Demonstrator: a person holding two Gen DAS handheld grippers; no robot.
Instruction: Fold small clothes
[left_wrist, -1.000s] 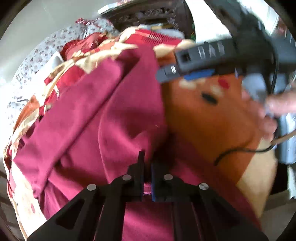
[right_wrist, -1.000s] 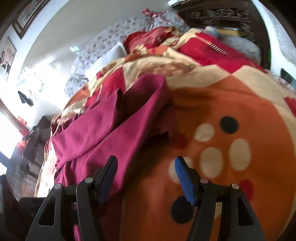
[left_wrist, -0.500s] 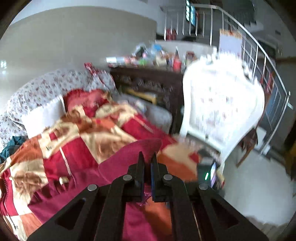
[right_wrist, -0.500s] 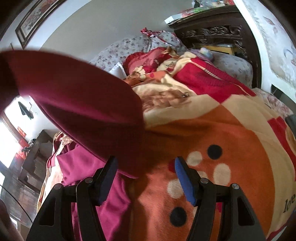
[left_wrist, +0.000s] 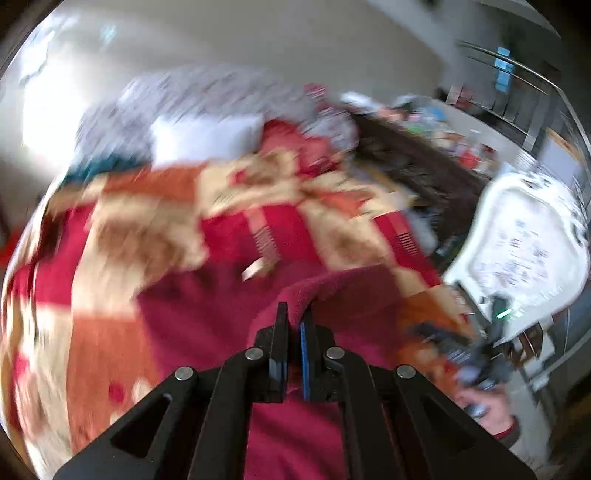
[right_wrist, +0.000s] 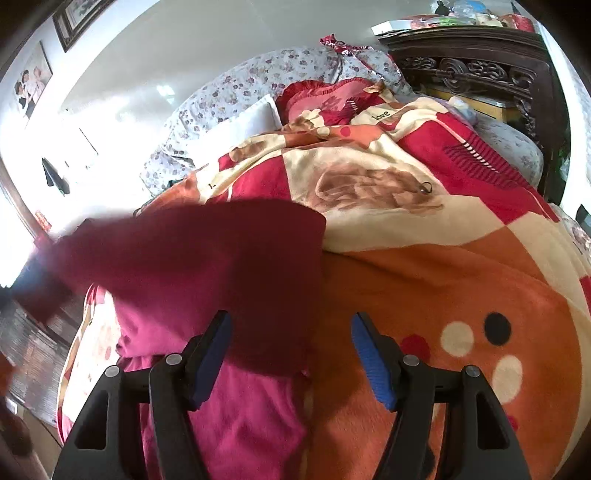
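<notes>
A dark red garment (right_wrist: 207, 266) lies on a red, orange and cream blanket (right_wrist: 436, 266) on a bed. My left gripper (left_wrist: 294, 325) is shut on a fold of the garment (left_wrist: 332, 295) and holds it raised above the blanket (left_wrist: 122, 229); this view is motion-blurred. In the right wrist view the lifted part hangs as a flap across the left, above the rest of the garment. My right gripper (right_wrist: 290, 339) is open and empty, low over the garment's right edge and the orange blanket. It also shows blurred in the left wrist view (left_wrist: 476, 358).
A white pillow (right_wrist: 236, 129) and flowered bedding (right_wrist: 258, 74) lie at the head of the bed. A dark carved wooden cabinet (right_wrist: 476, 70) stands at the right. A white chair (left_wrist: 524, 251) stands beside the bed's right side.
My left gripper has lifted the garment fold up off the bed and swung left. The raised flap has dropped lower and leftward in the right wrist view. My right gripper stayed open.
</notes>
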